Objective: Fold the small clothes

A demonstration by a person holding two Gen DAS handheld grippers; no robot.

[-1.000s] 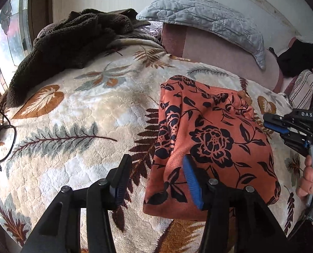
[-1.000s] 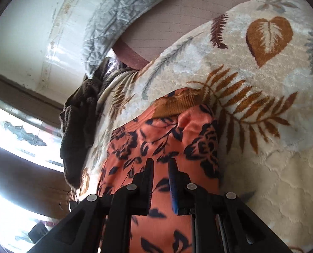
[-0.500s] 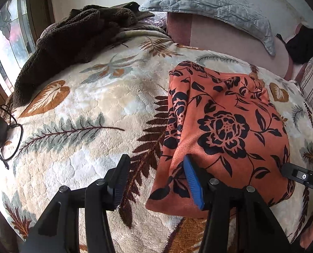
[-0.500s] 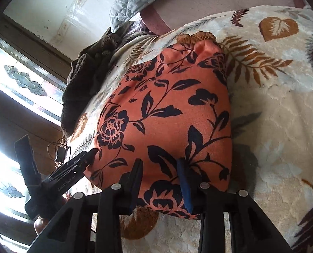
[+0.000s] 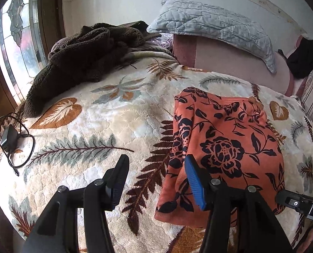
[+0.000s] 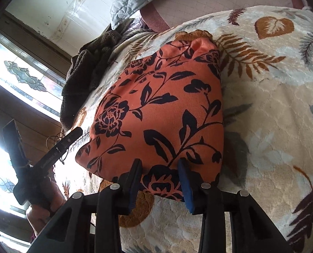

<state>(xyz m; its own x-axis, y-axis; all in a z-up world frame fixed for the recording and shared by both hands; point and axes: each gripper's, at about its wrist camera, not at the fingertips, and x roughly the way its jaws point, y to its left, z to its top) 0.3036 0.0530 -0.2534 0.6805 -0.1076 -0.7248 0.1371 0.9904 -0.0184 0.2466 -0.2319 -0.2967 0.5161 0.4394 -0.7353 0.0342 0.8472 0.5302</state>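
A: Where is the orange floral garment (image 5: 226, 147)?

B: It lies folded into a thick pad on the bed's leaf-patterned blanket (image 5: 105, 122), near the front edge, well apart from the brown fleece (image 5: 80, 57) by the window.

A: And the left claw (image 5: 154, 181)?

B: It stands open over the garment's near-left edge, gripping nothing.

A: The right claw (image 6: 159, 181)?

B: It is partly open at the near edge of the cloth, which its pads do not pinch.

Leaf-print blanket (image 5: 105, 113) – brown fleece (image 5: 82, 57), grey pillow (image 5: 215, 25), black charger (image 5: 8, 140) on it.
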